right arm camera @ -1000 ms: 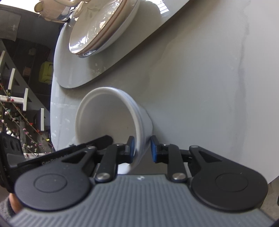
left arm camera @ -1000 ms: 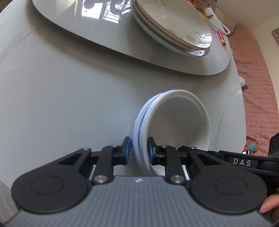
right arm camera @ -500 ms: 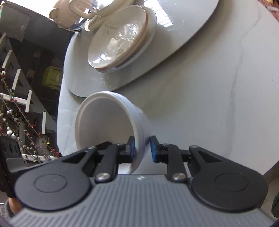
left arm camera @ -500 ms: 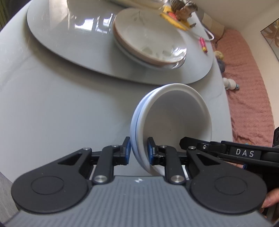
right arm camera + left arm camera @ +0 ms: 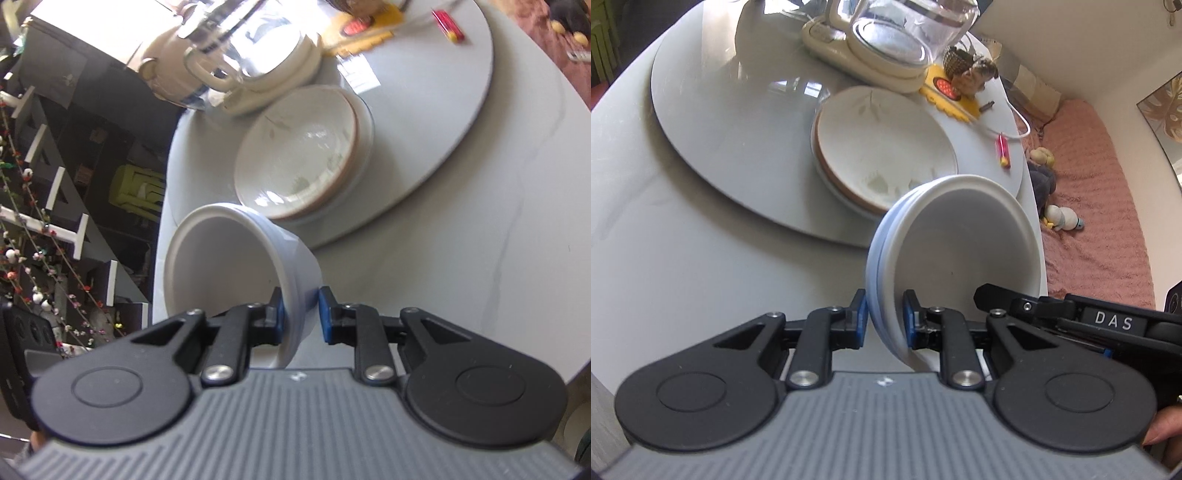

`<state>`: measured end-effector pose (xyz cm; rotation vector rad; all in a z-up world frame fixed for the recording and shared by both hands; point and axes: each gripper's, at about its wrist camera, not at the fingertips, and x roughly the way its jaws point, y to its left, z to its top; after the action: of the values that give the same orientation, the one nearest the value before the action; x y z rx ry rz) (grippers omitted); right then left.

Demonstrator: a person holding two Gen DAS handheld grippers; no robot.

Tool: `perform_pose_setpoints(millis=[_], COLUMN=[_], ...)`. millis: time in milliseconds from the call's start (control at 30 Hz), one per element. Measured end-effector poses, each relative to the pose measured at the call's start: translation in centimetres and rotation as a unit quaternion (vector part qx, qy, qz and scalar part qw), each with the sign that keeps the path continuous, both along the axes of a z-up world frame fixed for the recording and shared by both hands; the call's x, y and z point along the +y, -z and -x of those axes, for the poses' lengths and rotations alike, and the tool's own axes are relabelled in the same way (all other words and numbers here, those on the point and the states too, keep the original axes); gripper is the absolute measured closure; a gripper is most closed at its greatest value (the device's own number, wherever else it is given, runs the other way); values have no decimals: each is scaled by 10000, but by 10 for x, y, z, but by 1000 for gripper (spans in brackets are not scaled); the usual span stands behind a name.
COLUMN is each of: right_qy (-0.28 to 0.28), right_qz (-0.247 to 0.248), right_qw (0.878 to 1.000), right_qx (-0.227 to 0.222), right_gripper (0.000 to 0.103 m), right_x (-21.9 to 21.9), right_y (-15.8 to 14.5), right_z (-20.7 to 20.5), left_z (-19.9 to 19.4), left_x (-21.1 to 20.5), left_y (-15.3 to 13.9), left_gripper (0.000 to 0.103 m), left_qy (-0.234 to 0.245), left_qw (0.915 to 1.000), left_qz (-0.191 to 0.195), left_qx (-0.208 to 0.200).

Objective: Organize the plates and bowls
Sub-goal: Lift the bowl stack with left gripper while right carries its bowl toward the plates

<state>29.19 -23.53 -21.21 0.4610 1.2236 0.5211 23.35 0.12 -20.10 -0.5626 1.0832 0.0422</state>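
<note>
A stack of white bowls hangs in the air above the table's near part, held from both sides. My left gripper is shut on its left rim. My right gripper is shut on its right rim, and the bowls open to the left in the right wrist view. A stack of plates, the top one brown-rimmed with a leaf print, sits on the grey turntable just beyond the bowls. The plates also show in the right wrist view.
A glass kettle on a cream base stands behind the plates. A yellow mat with a figurine and a red lighter lie on the turntable's right side. The table edge and a pink rug are to the right.
Both grippers have lifted the bowl stack up off the table. The view has tilted so that the plates, kettle and far side of the turntable now show.
</note>
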Motion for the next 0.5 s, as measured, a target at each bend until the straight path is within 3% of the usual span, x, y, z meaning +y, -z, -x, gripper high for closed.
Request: perform_pose_setpoints(millis=[267, 500], right_qy=[-92, -11], right_qz=[6, 42], right_qw=[9998, 9998], right_qx=[-151, -199], right_gripper=[81, 81], right_x=[23, 41], right_y=[-11, -14], right_z=[-36, -74], left_z=[-40, -95], left_x=[28, 55], left_y=[-12, -6], left_gripper=[80, 80], left_qy=[24, -12], left_qw=[9999, 9998], left_qz=[-8, 110], left_qx=[-126, -158])
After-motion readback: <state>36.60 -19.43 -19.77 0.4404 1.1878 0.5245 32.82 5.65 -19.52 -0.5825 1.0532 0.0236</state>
